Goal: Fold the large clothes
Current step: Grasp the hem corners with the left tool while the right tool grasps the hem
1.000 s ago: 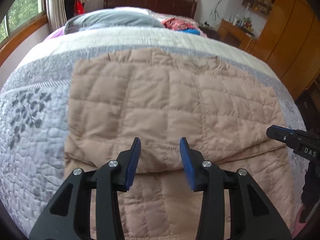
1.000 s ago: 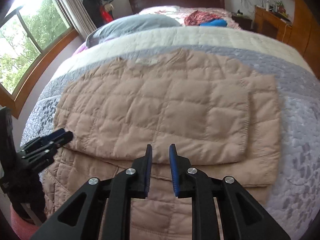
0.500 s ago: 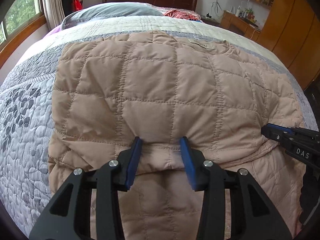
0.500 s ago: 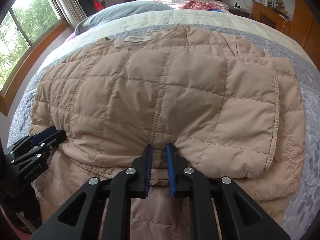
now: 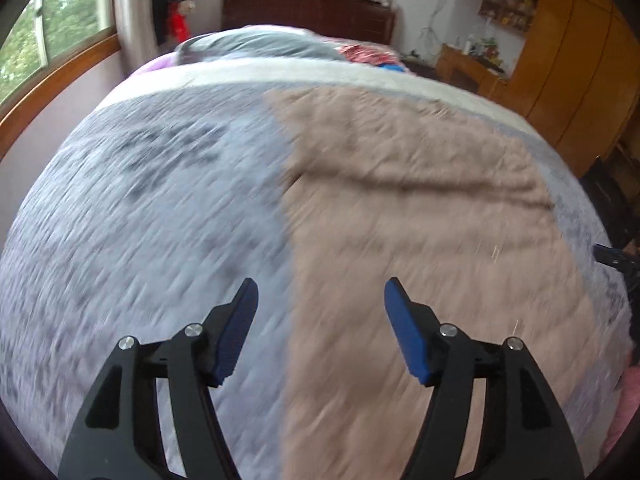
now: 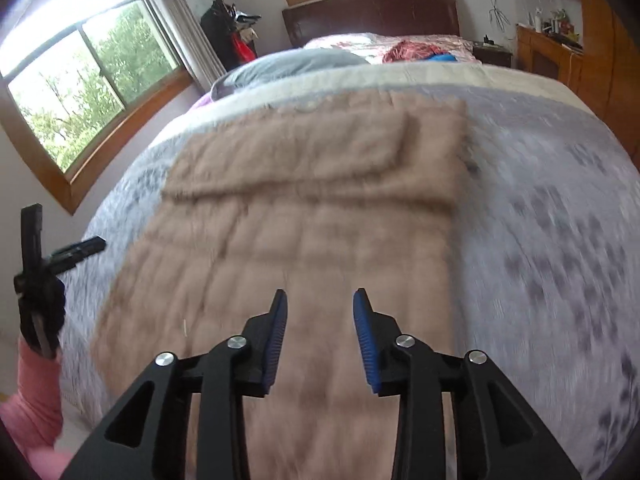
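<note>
The tan quilted puffer garment (image 6: pixel 304 216) lies flat on the grey patterned quilted bedspread (image 6: pixel 560 216), filling the centre of the right wrist view as a long rectangle with a doubled-over layer across its upper part, the fold's lower edge forming a soft horizontal ridge. Its square stitched panels are faintly readable through motion blur. In the left wrist view the same garment (image 5: pixel 420 208) takes the right half of the frame, its straight left edge running down the middle against the bedspread (image 5: pixel 140 220), with a dark crease across the upper part.

The right gripper (image 6: pixel 320 334), black with ribbed blue pads, sits at the bottom centre above the garment, jaws parted and empty. The left gripper (image 5: pixel 318 326) hangs at the bottom of its own frame, spread wider, straddling the garment's left edge and holding nothing.

Only the right wrist view shows the left gripper from outside (image 6: pixel 76 254), at the left edge above a pink sleeve (image 6: pixel 36 396). Both views show the grey pillow (image 6: pixel 292 66) and dark wooden headboard (image 6: pixel 372 16) at the top
</note>
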